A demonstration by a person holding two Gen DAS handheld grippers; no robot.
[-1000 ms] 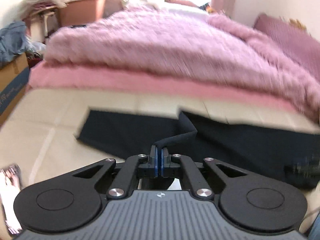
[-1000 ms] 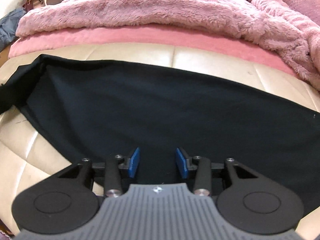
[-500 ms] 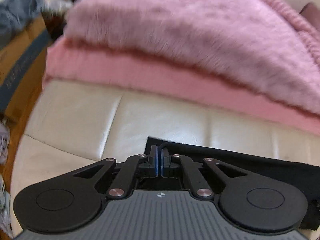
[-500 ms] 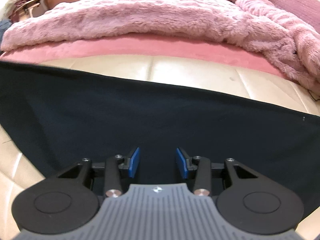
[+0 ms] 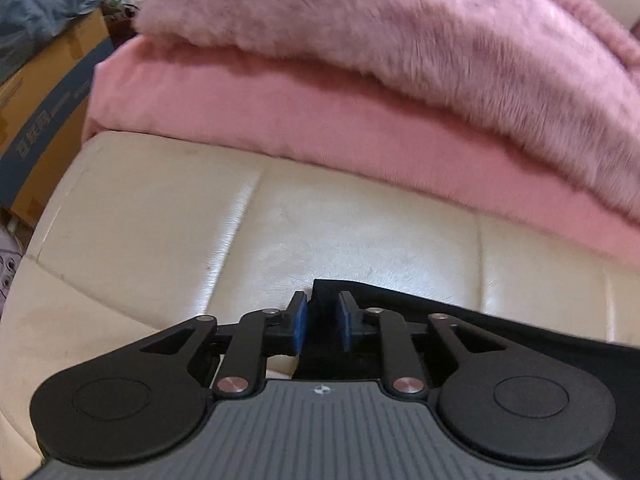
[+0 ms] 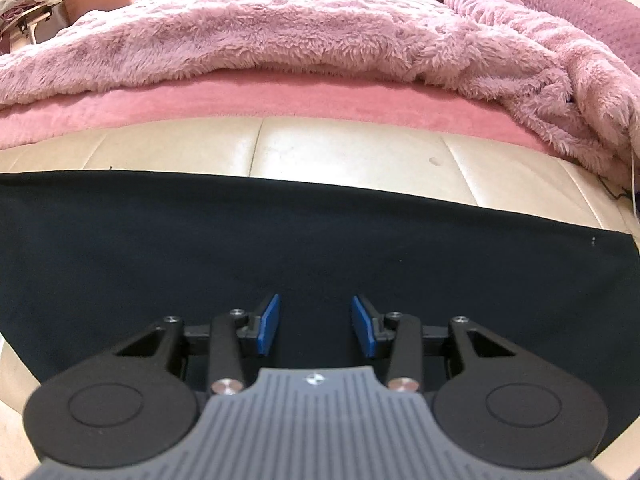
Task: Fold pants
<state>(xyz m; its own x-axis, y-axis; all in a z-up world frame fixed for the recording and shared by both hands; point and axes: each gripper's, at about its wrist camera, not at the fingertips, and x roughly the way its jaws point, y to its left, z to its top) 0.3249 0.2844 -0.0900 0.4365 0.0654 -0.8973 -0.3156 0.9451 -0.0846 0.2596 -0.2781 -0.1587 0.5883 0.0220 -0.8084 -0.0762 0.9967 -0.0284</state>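
The pants (image 6: 304,248) run off both side edges below the pink blanket (image 6: 280,40), their lower part hidden behind the right gripper (image 6: 315,326).

1. Both views are bright and evenly lit; the light seems to come from the far end of the room, where the top edge of the right wrist view washes out to white.
2. The cream leather bench (image 5: 340,248) carries a soft sheen along its seams in the left wrist view.
3. The fluffy pink fur blanket (image 5: 400,32) is smeared with blur there, yet crisp in the right wrist view (image 6: 280,32).
4. The flat dark navy pants (image 6: 200,248) show almost no surface detail.
5. Fisheye bending curves straight edges, and the corners go dark.
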